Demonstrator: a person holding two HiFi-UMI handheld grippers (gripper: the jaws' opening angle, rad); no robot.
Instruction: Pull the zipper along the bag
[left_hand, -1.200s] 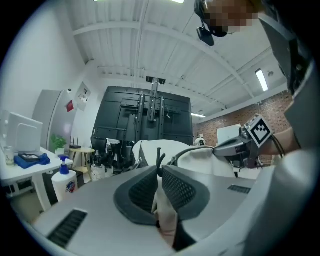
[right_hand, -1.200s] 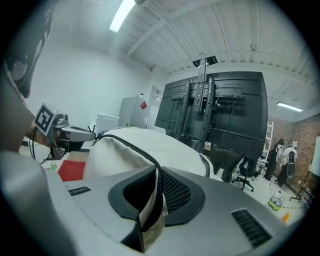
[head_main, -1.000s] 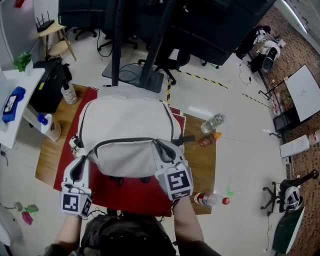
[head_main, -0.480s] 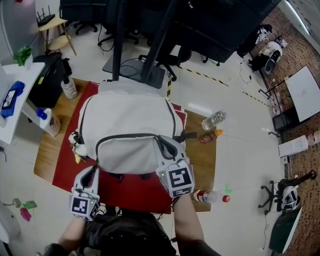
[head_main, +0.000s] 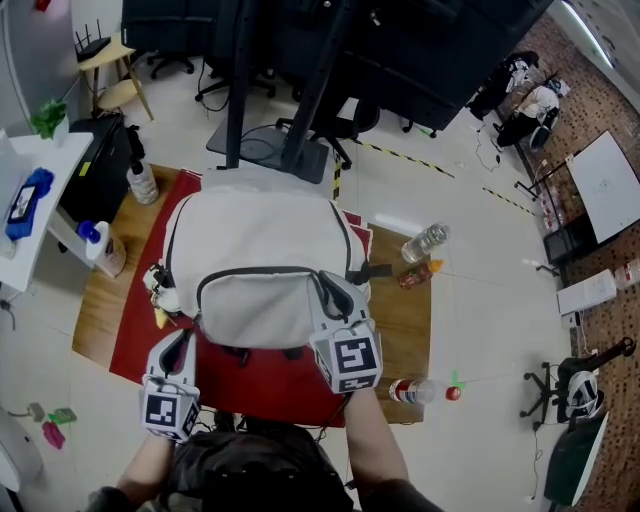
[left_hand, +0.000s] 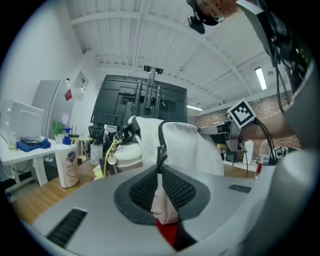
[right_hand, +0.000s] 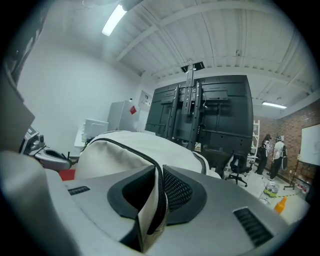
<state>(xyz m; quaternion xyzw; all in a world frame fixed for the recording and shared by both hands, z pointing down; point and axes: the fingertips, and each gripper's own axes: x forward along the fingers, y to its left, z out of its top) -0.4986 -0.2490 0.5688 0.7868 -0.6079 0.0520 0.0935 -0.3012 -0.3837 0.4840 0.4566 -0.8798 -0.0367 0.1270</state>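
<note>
Indoors, left tongs (left_hand: 161, 192) and right tongs (right_hand: 159, 192) clamping white bag (head_main: 260, 250), red mat (head_main: 270, 385), wooden table (head_main: 405, 320)

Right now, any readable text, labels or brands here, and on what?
No text reads clearly.
Pump bottle label: print too blurred to read.
Square markers on the cubes: patterns only, no letters.
Whiteboard: too small to read.

no legible text, pump bottle (left_hand: 67, 167) label (left_hand: 72, 158) too blurred to read
</note>
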